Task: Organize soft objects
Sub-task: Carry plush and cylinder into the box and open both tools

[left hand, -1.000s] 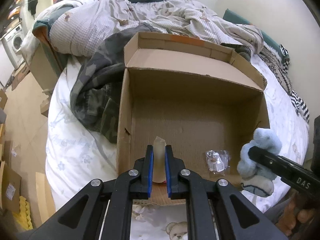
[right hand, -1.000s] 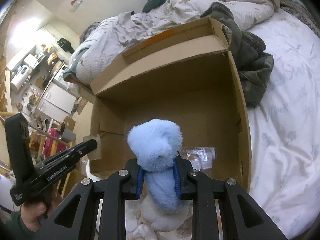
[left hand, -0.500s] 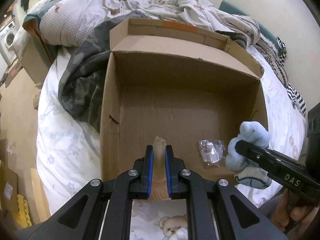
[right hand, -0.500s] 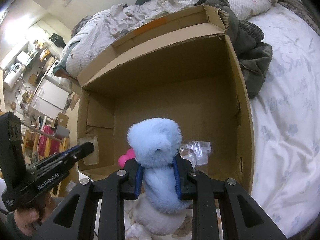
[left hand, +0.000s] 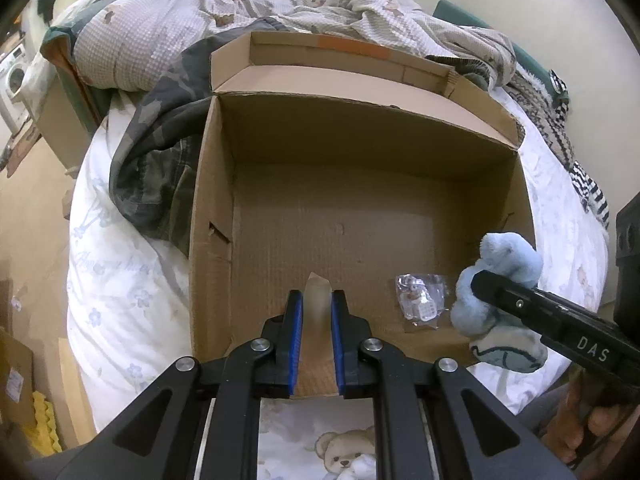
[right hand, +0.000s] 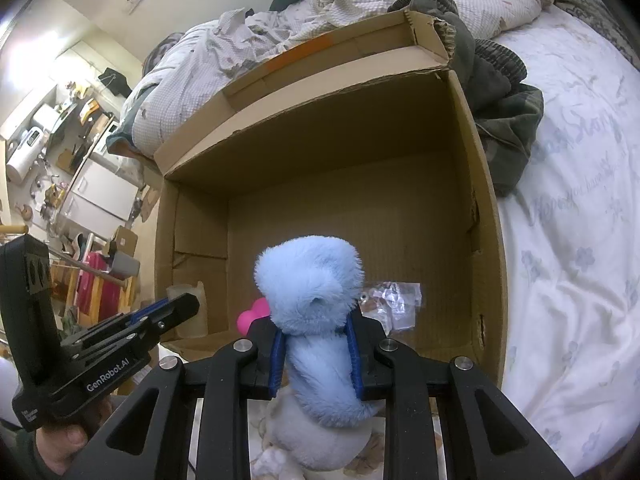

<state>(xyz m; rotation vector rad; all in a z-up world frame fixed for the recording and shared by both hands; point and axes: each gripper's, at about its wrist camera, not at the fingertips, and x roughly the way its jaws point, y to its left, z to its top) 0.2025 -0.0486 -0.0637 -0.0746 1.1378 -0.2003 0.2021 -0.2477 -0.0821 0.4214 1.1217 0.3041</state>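
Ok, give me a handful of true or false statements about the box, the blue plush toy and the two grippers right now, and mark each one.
1. The right gripper is shut on the blue plush toy. True.
2. The left gripper is open and holds nothing. False: it is shut on the near flap of the cardboard box.
3. A small clear plastic packet lies on the box floor. True.
4. The plush toy lies on the box floor, released. False: it is held in the right gripper at the box's near edge.
5. The box stands on a wooden table. False: it sits on a bed with a white floral sheet.
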